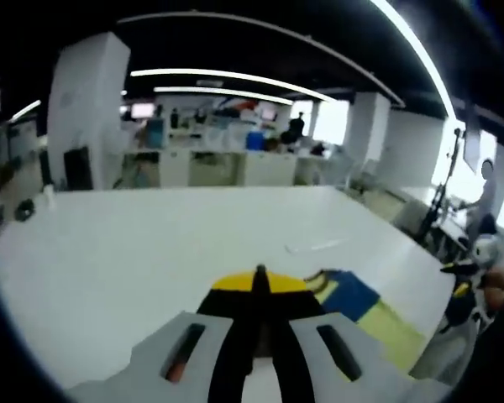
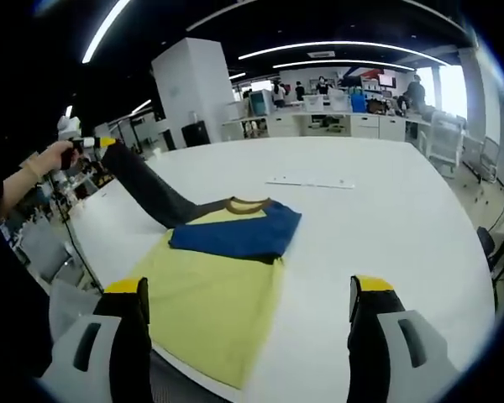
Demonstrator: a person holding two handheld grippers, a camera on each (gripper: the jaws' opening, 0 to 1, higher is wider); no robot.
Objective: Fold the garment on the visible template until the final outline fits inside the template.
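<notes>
The garment lies on the white table (image 2: 386, 218): a yellow body (image 2: 210, 294), a blue part (image 2: 235, 231) folded across its upper half and a brown collar (image 2: 248, 202). Its dark sleeve (image 2: 151, 189) stretches up and left to my left gripper (image 2: 88, 143), held in a hand and lifted off the table. In the left gripper view that gripper (image 1: 260, 273) is shut, with dark cloth (image 1: 239, 336) running down between its jaws; blue cloth (image 1: 353, 294) and yellow cloth (image 1: 395, 327) lie to the right. My right gripper (image 2: 248, 285) stands open above the yellow body, nothing between its jaws.
A thin white strip (image 2: 311, 182) lies on the table beyond the garment, also seen as a strip (image 1: 319, 245) in the left gripper view. Office desks, pillars and people stand beyond the table. A person stands at the far right (image 1: 487, 189).
</notes>
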